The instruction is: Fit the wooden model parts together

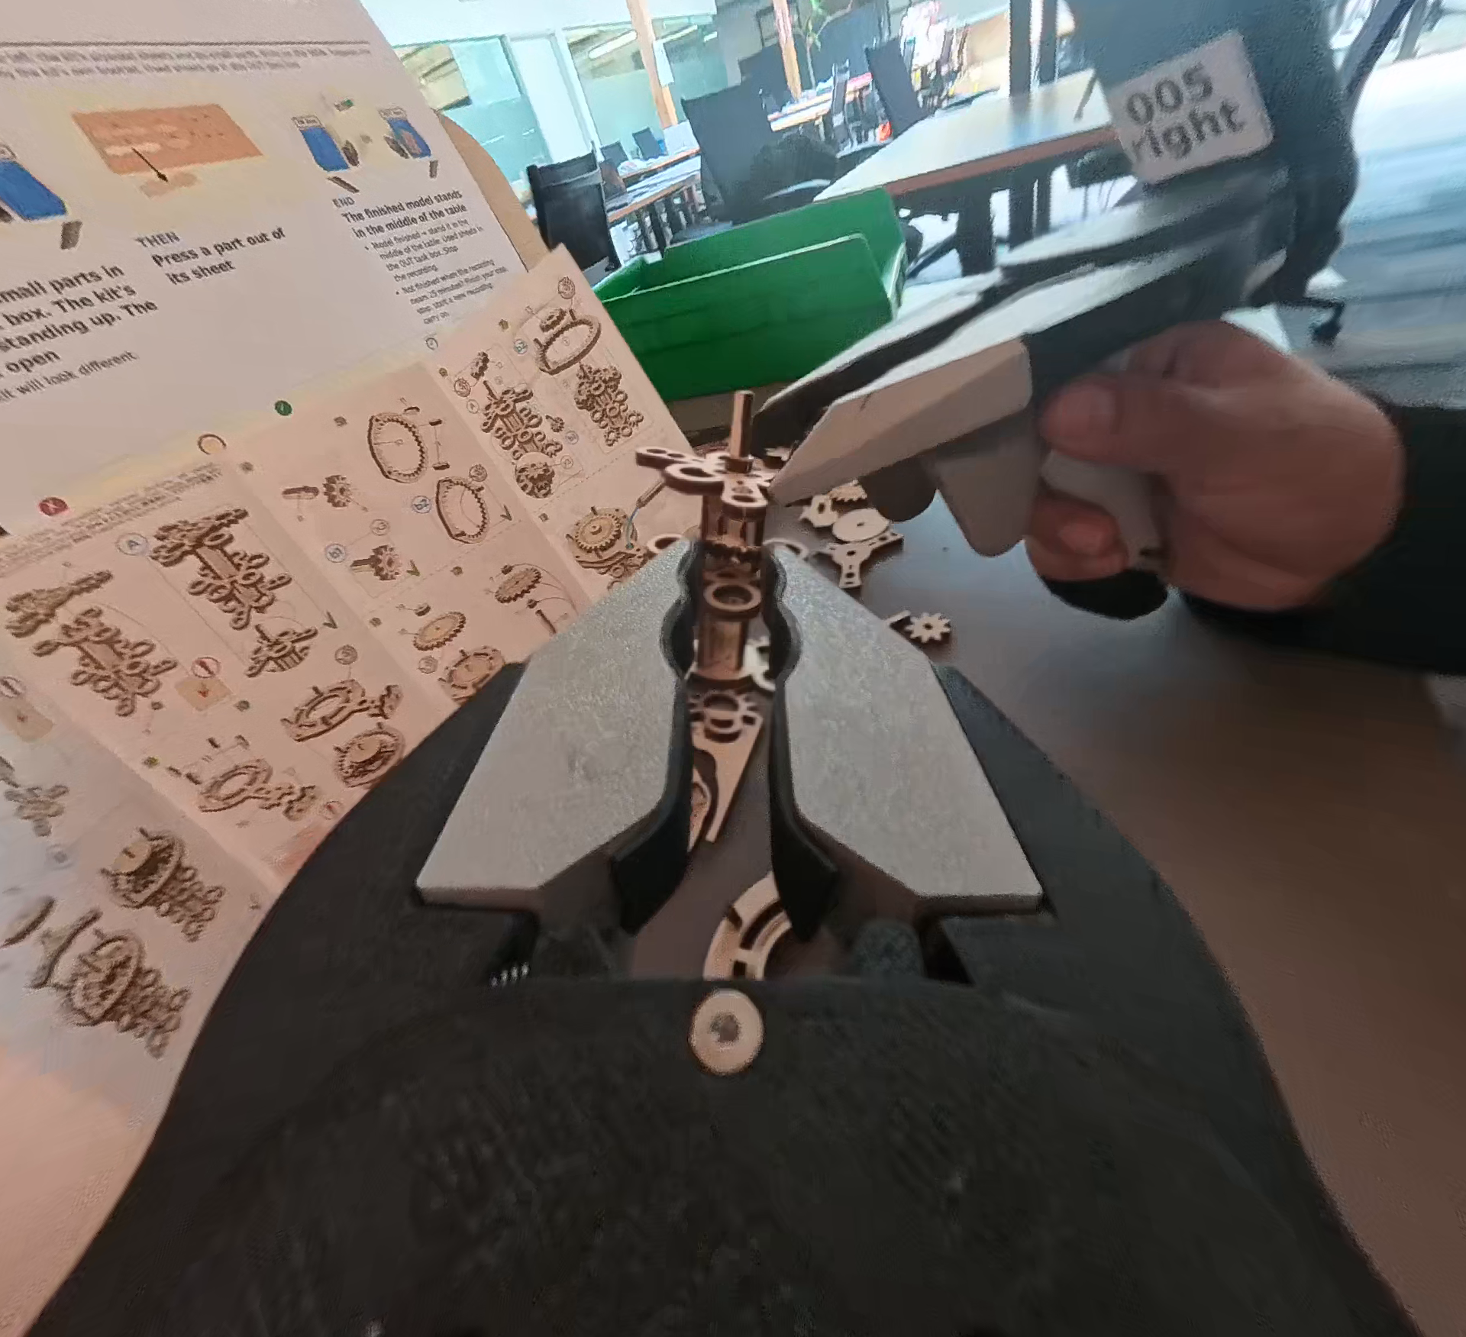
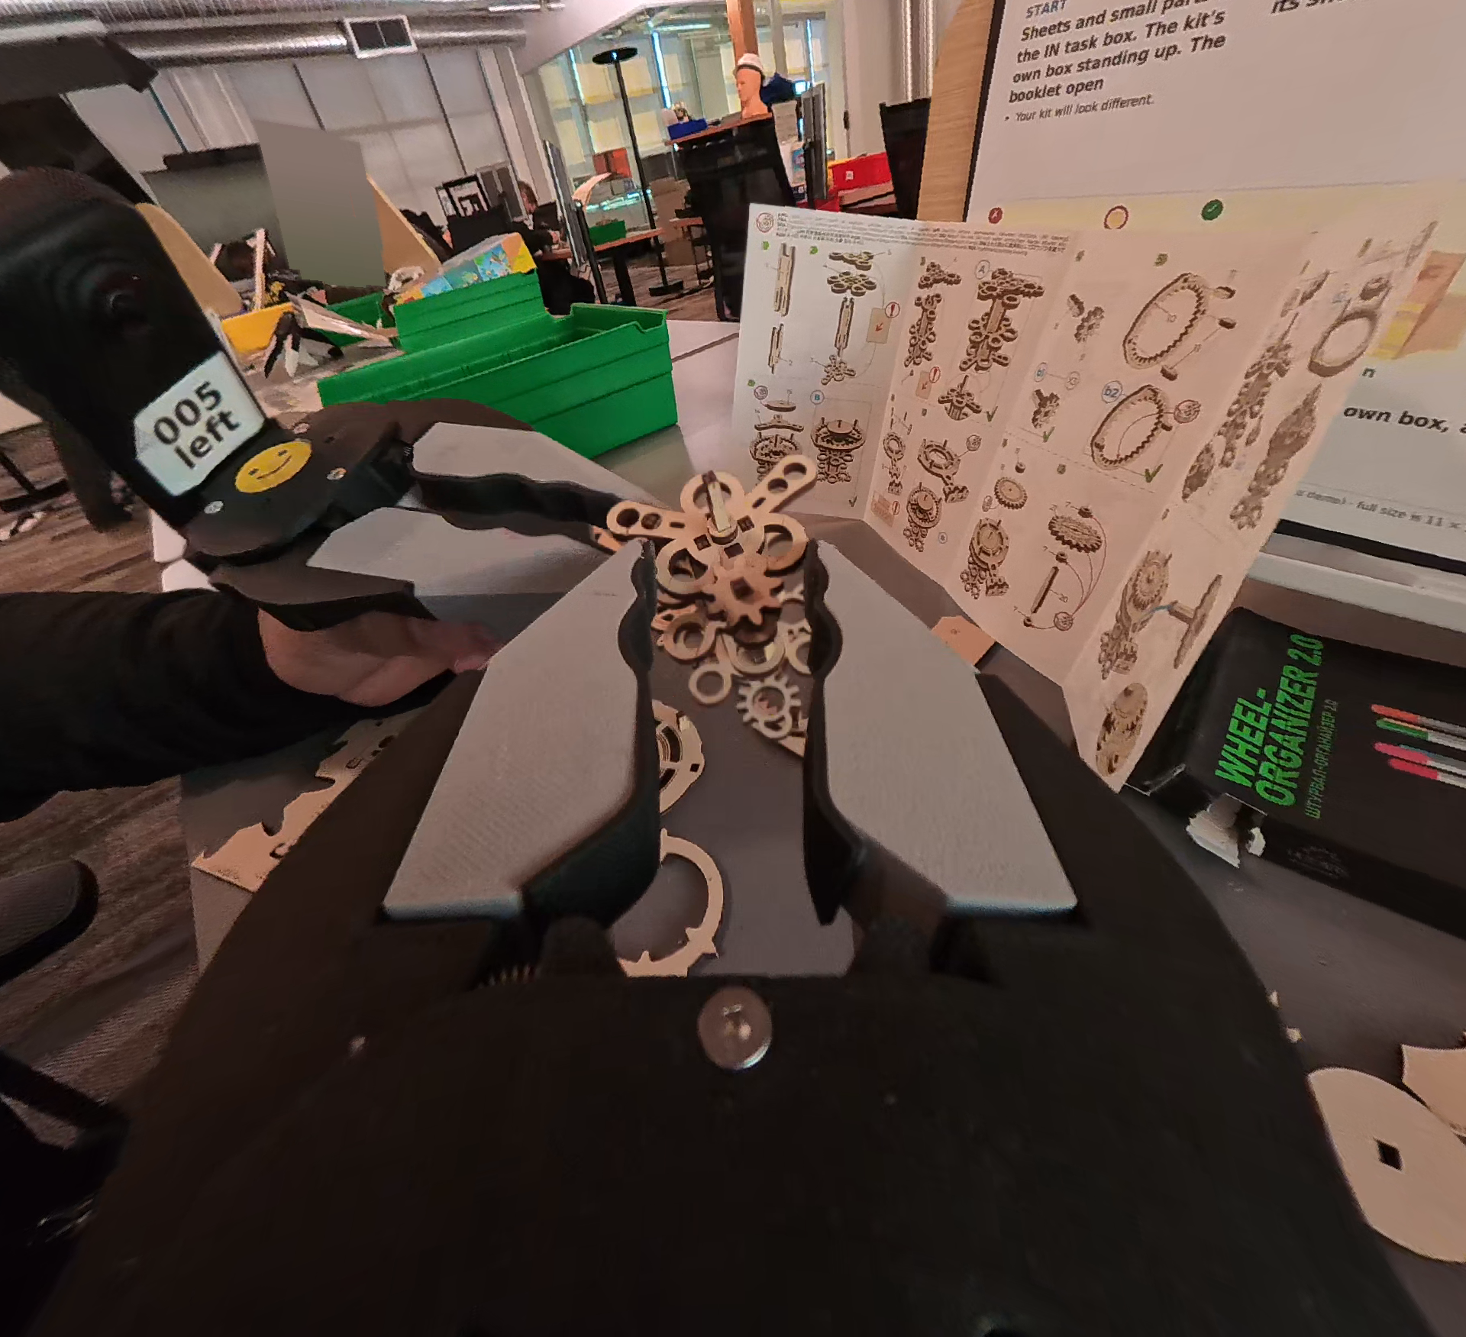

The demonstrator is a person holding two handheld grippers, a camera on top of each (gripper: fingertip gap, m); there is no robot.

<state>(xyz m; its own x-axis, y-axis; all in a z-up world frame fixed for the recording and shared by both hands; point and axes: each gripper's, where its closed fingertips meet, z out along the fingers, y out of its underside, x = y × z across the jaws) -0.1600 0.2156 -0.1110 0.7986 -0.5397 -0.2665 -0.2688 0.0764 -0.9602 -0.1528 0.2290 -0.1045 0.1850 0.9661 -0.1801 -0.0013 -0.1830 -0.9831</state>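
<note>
The wooden model is an upright shaft with stacked ringed plates and small gears. It stands over the dark table. My left gripper is shut on the shaft's lower part. In the right wrist view the left gripper reaches in from the left to the model. My right gripper closes on the model's ringed plate, whose rings touch both pads. In the left wrist view the right gripper comes in from the right, its tip against the plate.
Loose gears and cut-out parts lie on the table under and behind the model. An open instruction booklet stands close by, before a poster board. Green bins sit behind. A dark kit box lies at the right. Both grippers' tips are close together, under 4 cm apart.
</note>
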